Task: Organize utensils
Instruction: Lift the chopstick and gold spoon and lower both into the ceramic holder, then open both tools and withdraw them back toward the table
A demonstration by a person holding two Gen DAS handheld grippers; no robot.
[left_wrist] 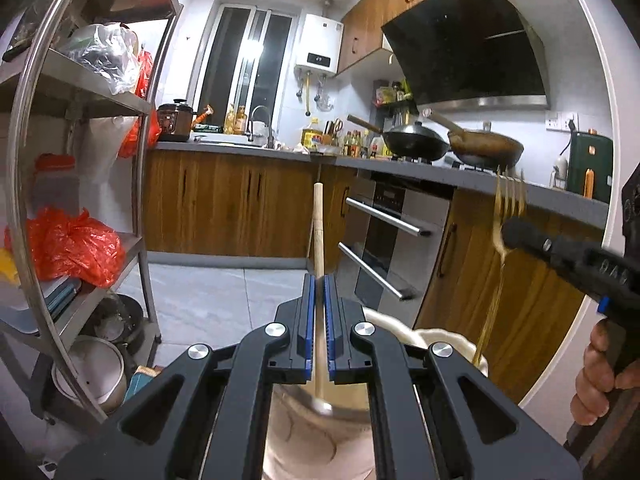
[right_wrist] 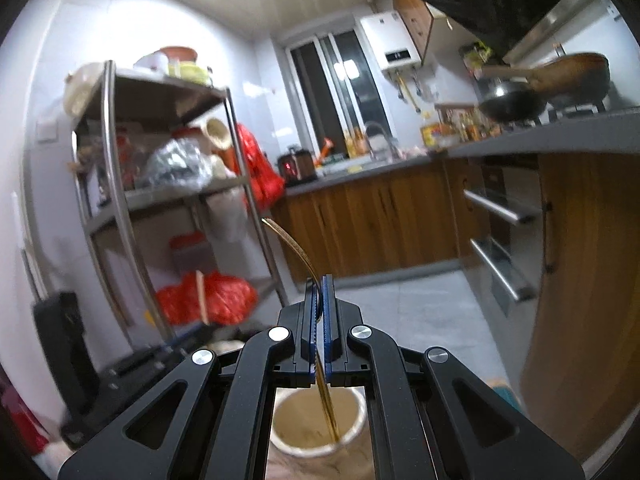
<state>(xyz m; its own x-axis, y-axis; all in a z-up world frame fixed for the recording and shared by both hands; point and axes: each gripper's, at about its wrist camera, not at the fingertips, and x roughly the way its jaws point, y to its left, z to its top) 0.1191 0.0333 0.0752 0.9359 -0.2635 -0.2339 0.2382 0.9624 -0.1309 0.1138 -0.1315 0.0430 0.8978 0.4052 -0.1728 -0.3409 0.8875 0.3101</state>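
A tall stainless-steel shelving rack [left_wrist: 80, 92] stands left of the wood-fronted kitchen cabinets [left_wrist: 224, 204]. Below both grippers sits a cream ceramic utensil holder [right_wrist: 356, 404]. The left gripper [left_wrist: 319, 292] clamps a pale wooden-handled utensil [left_wrist: 319, 220] upright; the right gripper [right_wrist: 319, 296] pinches a slim gold metal fork [left_wrist: 505, 208], its handle end dipping into the holder.

We're in a small kitchen with white tiled walls [right_wrist: 248, 64] and a grey tile floor [left_wrist: 224, 300]. Wood cabinets [left_wrist: 224, 204] run under a grey counter [left_wrist: 420, 168], a steel shelf rack [right_wrist: 168, 200] stands opposite, and there's a dark window [left_wrist: 248, 68] out back.
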